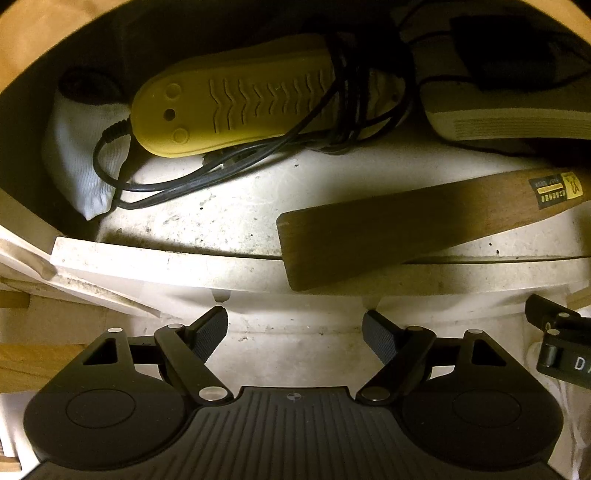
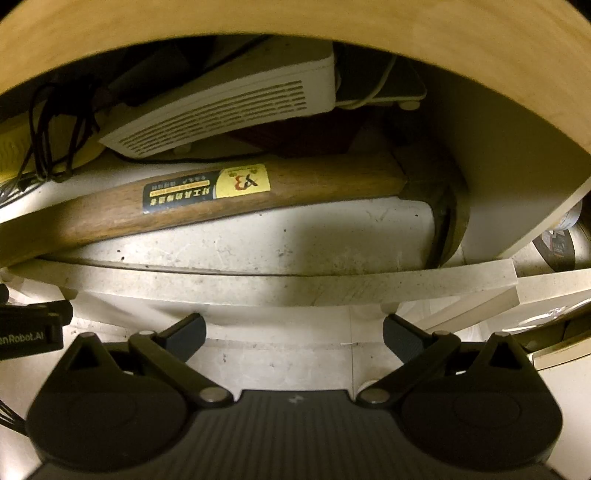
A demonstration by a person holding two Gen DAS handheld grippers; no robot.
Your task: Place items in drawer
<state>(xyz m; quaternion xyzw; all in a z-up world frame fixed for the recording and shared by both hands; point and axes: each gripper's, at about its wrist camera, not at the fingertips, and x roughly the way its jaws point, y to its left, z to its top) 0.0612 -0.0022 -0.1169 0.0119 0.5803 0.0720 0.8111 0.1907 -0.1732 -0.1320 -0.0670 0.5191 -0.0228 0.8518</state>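
An open white drawer (image 1: 166, 264) (image 2: 295, 288) holds a hammer with a wooden handle (image 1: 406, 225) (image 2: 258, 195). Its metal head (image 2: 447, 214) lies at the drawer's right end. The handle's butt rests on the drawer's front rim. My left gripper (image 1: 295, 328) is open and empty, just in front of the drawer's front wall. My right gripper (image 2: 293, 334) is open and empty, also just outside the front wall. Each gripper shows at the edge of the other's view (image 1: 561, 339) (image 2: 29, 328).
Inside the drawer lie a yellow shoe-shaped device (image 1: 236, 107) with a black cord (image 1: 258, 147), a white sock (image 1: 77, 147), and a white vented box (image 2: 229, 110) (image 1: 509, 118). A wooden panel (image 2: 295, 26) overhangs the drawer. White boards (image 2: 546, 288) lie to the right.
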